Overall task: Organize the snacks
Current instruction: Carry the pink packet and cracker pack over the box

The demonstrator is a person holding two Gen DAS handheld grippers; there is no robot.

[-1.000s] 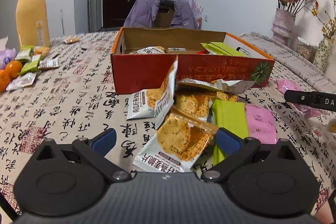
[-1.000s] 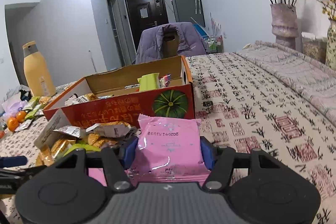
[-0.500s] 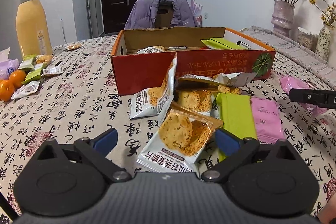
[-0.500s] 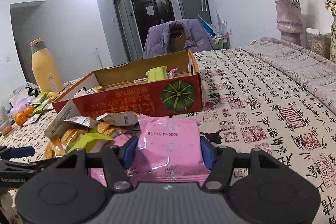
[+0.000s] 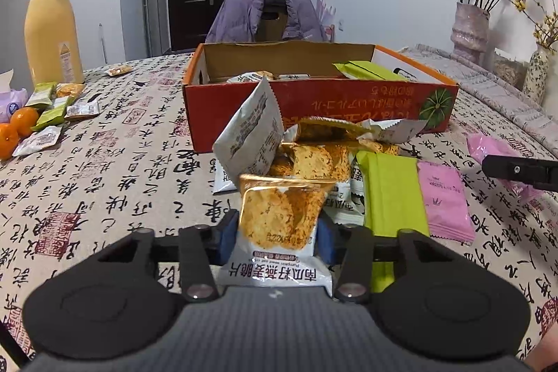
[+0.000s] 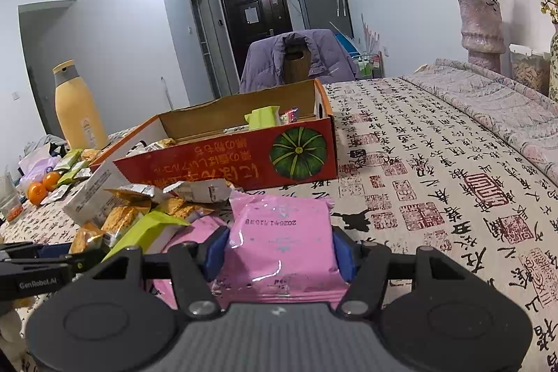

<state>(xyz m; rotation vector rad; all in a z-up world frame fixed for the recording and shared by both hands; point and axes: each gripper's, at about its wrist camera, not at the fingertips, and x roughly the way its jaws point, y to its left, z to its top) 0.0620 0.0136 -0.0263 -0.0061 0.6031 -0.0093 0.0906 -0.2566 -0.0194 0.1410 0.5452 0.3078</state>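
My left gripper (image 5: 277, 234) has its jaws closing, and the blue pads press both sides of a white-and-orange crisp packet (image 5: 280, 215), which bows upward between them. It sits at the near end of a snack pile (image 5: 314, 159), beside a green packet (image 5: 394, 197) and a pink packet (image 5: 444, 201). Behind the pile stands the open orange cardboard box (image 5: 314, 107) with several snacks inside. My right gripper (image 6: 280, 250) is shut on a pink snack packet (image 6: 279, 232), in front of the box (image 6: 226, 162) and right of the pile.
A tall yellow bottle (image 5: 52, 30), oranges (image 5: 17, 128) and small loose packets (image 5: 52, 107) lie at the far left. A vase of dried roses (image 5: 470, 27) stands at the back right. A chair with a purple jacket (image 5: 265, 20) is behind the box.
The left jaws went from wide apart to pressing on the crisp packet, which buckled upward. The right gripper kept its grip on the pink packet.
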